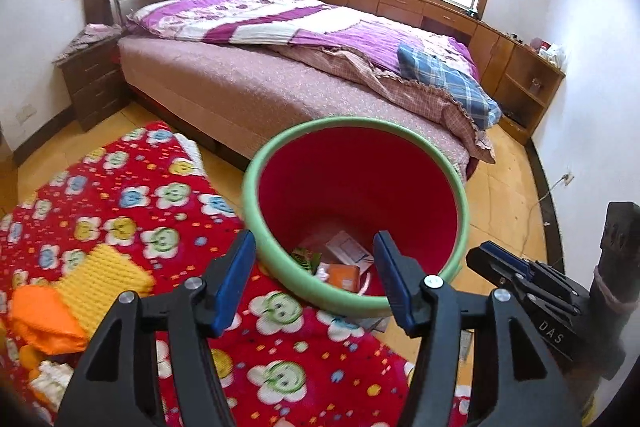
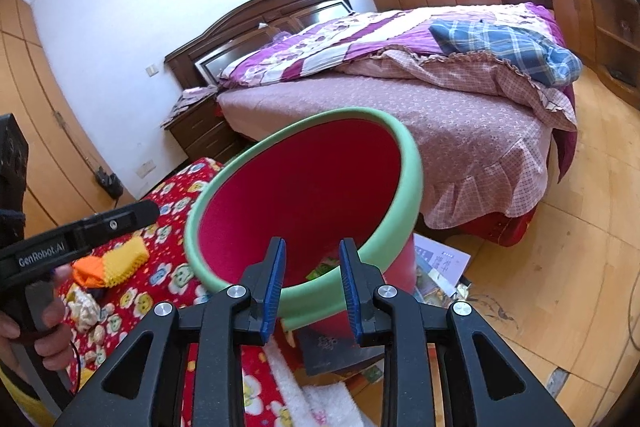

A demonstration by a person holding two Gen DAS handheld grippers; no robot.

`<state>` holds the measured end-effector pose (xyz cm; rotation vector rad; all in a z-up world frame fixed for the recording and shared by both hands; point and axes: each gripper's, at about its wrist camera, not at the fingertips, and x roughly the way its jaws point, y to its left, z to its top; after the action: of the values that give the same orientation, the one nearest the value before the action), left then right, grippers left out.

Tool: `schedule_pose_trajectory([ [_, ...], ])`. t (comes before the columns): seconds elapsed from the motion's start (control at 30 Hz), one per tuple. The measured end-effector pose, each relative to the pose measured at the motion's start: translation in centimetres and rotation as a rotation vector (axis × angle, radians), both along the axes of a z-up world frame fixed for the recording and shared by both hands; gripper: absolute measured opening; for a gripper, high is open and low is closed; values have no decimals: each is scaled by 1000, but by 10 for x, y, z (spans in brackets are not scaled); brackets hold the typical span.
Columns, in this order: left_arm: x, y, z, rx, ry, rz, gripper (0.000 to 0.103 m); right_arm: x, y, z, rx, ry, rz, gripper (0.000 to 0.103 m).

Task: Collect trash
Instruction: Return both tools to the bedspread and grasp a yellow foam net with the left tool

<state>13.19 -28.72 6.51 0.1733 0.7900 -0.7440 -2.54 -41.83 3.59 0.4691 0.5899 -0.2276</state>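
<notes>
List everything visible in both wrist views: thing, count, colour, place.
Bin: one, red, green rim, on floor beside bed.
Trash in bin: several pieces, orange, white, green, at bottom.
Rug: one, red, flowered, left of bin.
Knit item: one, yellow-orange, on rug.
Papers: several, on floor by bin.
Bed: one, purple quilt.
Nightstand: one, dark wood.
Left gripper: open, above bin.
Right gripper: open, at bin rim.

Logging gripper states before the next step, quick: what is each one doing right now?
Left gripper: open, holding nothing, over the red bin.
Right gripper: open, empty, jaws either side of the bin's green rim, not clamped.
</notes>
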Motion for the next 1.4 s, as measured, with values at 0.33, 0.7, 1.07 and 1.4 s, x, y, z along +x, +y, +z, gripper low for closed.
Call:
schedule_pose_trajectory([
  [0.33,-22,57,20,-3,-34,67,61,-9,40,18,-6,-35,91,38],
  [0.7,-50,126,13,5,11,185,61,-19,84,24,-32,14,178,40],
  [1.07,-74,175,-29,49,148,295,61,-31,100,12,-15,83,211,42],
  [1.4,-92,194,-53,86,200,325,61,-35,120,18,-24,72,254,42],
])
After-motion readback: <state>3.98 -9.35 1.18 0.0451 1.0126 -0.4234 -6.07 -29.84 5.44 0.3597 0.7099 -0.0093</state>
